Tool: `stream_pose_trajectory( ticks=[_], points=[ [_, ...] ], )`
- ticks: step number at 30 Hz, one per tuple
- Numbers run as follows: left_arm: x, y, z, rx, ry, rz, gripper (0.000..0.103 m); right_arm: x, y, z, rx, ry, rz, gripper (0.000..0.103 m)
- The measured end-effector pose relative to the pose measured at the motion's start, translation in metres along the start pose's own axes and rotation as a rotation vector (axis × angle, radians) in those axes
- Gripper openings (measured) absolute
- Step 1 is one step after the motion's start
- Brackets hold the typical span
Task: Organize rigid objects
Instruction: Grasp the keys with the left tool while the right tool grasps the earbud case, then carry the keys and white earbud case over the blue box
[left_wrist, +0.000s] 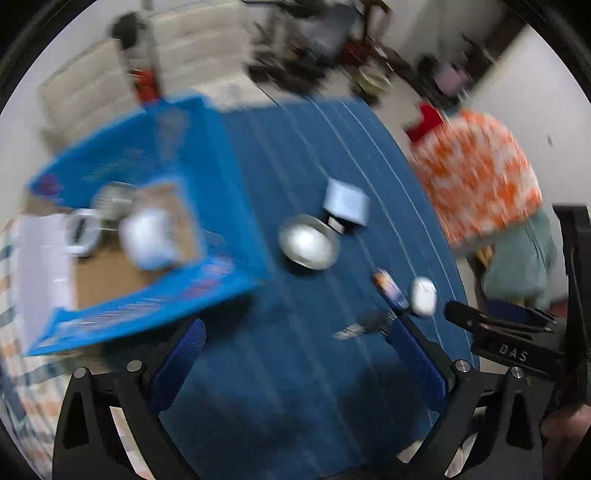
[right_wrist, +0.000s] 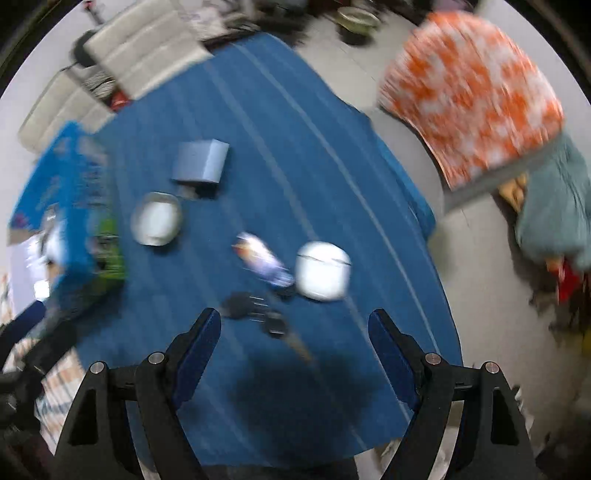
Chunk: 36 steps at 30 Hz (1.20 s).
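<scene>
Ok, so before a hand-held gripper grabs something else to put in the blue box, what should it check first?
1. Right hand-held gripper open and empty: ok.
2. Left hand-held gripper open and empty: ok.
3. Things left to sort on the blue cloth: ok; white case, metal bowl, grey box, keys and a printed packet lie there.
4. Nearest target free to grab: cannot tell; keys and packet lie close together, and the pictures are blurred.
5. Blue box open with room: ok; its top is open, a few items inside.
</scene>
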<state>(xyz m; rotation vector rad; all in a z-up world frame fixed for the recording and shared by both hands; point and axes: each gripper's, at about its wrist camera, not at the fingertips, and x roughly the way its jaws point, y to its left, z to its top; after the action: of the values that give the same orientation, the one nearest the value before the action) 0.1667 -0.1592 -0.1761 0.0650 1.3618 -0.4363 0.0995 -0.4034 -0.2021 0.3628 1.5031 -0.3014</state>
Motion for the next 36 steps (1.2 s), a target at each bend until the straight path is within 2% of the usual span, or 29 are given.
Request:
stream_pose_trajectory(
  ticks=[4, 9, 12, 14, 15, 16, 18, 19, 21, 25, 28, 29, 30, 33, 34, 36],
  points=[
    [0.065, -0.046, -0.002, 0.081, 0.124, -0.033, 0.089, 0.039, -0.040, -0.006, 0.066, 0.050, 0.002, 0.084],
    [0.131, -0.089, -0.010, 0.148, 0.253, -0.067, 0.086, 0.066, -0.079, -0.014, 0.128, 0.073, -0.017, 0.084],
    [0.158, -0.105, -0.012, 0.169, 0.290, -0.039, 0.087, 0.072, -0.094, -0.014, 0.155, 0.078, -0.018, 0.084],
    [0.158, -0.117, -0.011, 0.212, 0.238, 0.004, 0.087, 0.074, -0.098, -0.013, 0.155, 0.077, -0.021, 0.084],
    [0.158, -0.121, -0.012, 0.224, 0.231, 0.021, 0.082, 0.075, -0.098, -0.011, 0.154, 0.076, -0.019, 0.084],
    [0.156, -0.124, -0.011, 0.241, 0.218, 0.061, 0.066, 0.074, -0.096, -0.009, 0.151, 0.075, -0.015, 0.084],
    [0.147, -0.126, -0.009, 0.249, 0.200, 0.053, 0.033, 0.075, -0.091, -0.005, 0.143, 0.073, 0.003, 0.084],
    [0.145, -0.121, -0.005, 0.214, 0.220, 0.029, 0.030, 0.076, -0.088, -0.002, 0.138, 0.073, 0.017, 0.084],
    [0.138, -0.111, -0.001, 0.165, 0.216, 0.031, 0.022, 0.078, -0.081, 0.005, 0.127, 0.071, 0.039, 0.084],
    [0.114, -0.080, 0.008, 0.032, 0.193, 0.028, 0.021, 0.086, -0.060, 0.021, 0.097, 0.072, 0.077, 0.084],
    [0.100, -0.061, 0.010, -0.044, 0.170, 0.017, 0.021, 0.101, -0.044, 0.031, 0.082, 0.104, 0.093, 0.081],
    [0.096, -0.055, 0.009, -0.059, 0.164, 0.011, 0.021, 0.107, -0.039, 0.033, 0.075, 0.117, 0.087, 0.072],
    [0.092, -0.050, 0.008, -0.071, 0.157, 0.011, 0.021, 0.113, -0.034, 0.034, 0.065, 0.136, 0.083, 0.069],
    [0.088, -0.038, 0.008, -0.090, 0.136, 0.016, 0.021, 0.115, -0.013, 0.033, -0.007, 0.104, 0.009, 0.060],
    [0.086, -0.037, 0.008, -0.097, 0.128, 0.017, 0.021, 0.115, -0.009, 0.032, -0.028, 0.093, -0.005, 0.052],
    [0.084, -0.037, 0.009, -0.100, 0.120, 0.016, 0.021, 0.115, 0.000, 0.028, -0.082, 0.079, -0.040, 0.049]
  ],
)
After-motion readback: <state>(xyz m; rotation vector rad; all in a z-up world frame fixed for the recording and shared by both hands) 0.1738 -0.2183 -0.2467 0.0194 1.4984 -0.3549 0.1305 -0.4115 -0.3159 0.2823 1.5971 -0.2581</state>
